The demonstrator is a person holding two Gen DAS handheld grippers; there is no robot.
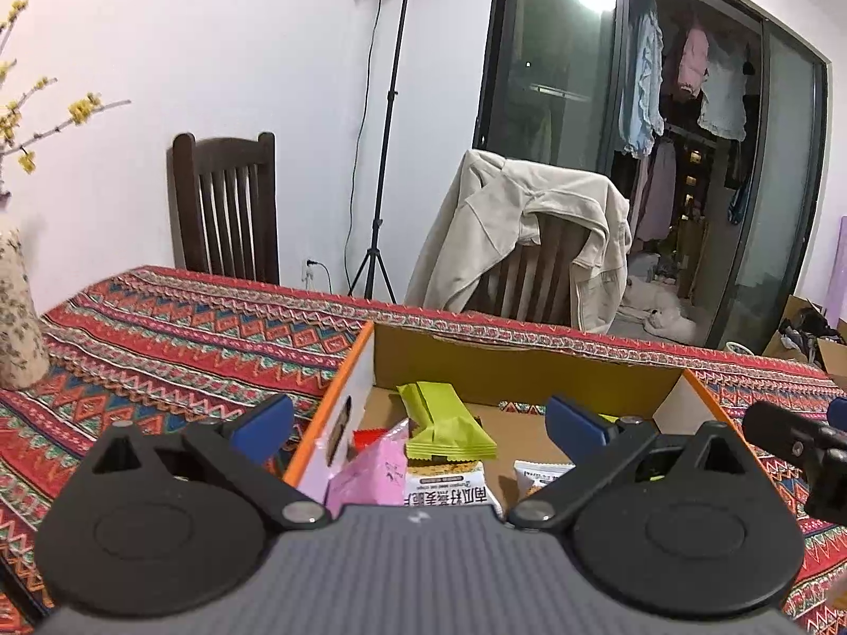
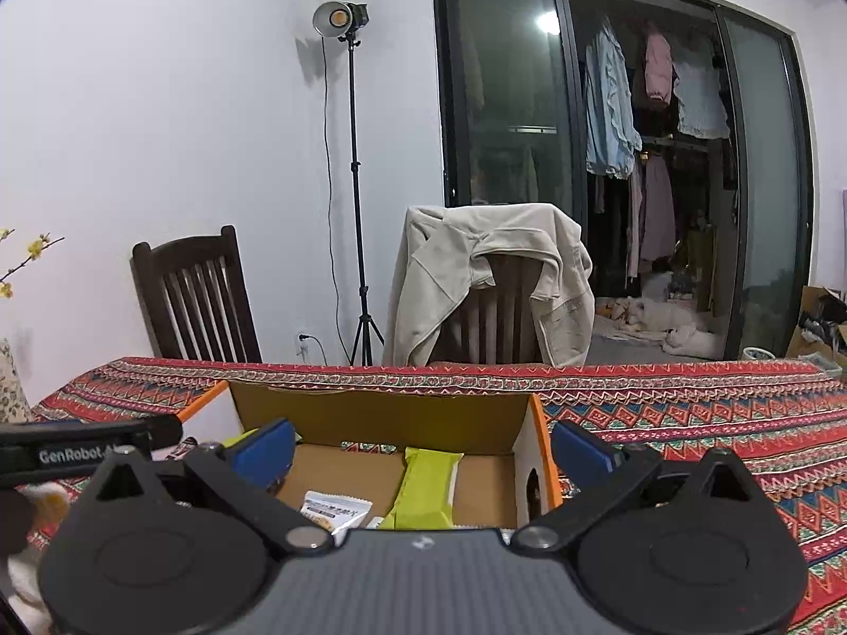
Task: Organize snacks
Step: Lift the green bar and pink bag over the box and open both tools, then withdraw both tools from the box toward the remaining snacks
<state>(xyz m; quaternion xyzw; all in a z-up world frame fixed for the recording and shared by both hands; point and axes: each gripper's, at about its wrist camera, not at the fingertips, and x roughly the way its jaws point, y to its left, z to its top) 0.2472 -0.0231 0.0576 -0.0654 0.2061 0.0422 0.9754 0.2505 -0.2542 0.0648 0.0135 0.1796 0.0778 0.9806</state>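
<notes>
An open cardboard box (image 1: 508,365) with orange edges sits on the patterned tablecloth. In it lie green snack packs (image 1: 450,423), a pink pack (image 1: 370,471), a small red pack (image 1: 365,436) and white packs with print (image 1: 450,487). My left gripper (image 1: 418,423) is open and empty, its jaws spread wide above the box's near left part. In the right wrist view the box (image 2: 381,413) holds a green pack (image 2: 423,492) and a white pack (image 2: 333,510). My right gripper (image 2: 423,450) is open and empty above the box's right wall.
The table has a red patterned cloth (image 1: 185,328). A floral vase (image 1: 18,312) stands at the far left. Two wooden chairs (image 1: 227,206) stand behind the table, one draped with a beige jacket (image 1: 519,233). A light stand (image 2: 354,185) stands by the wall.
</notes>
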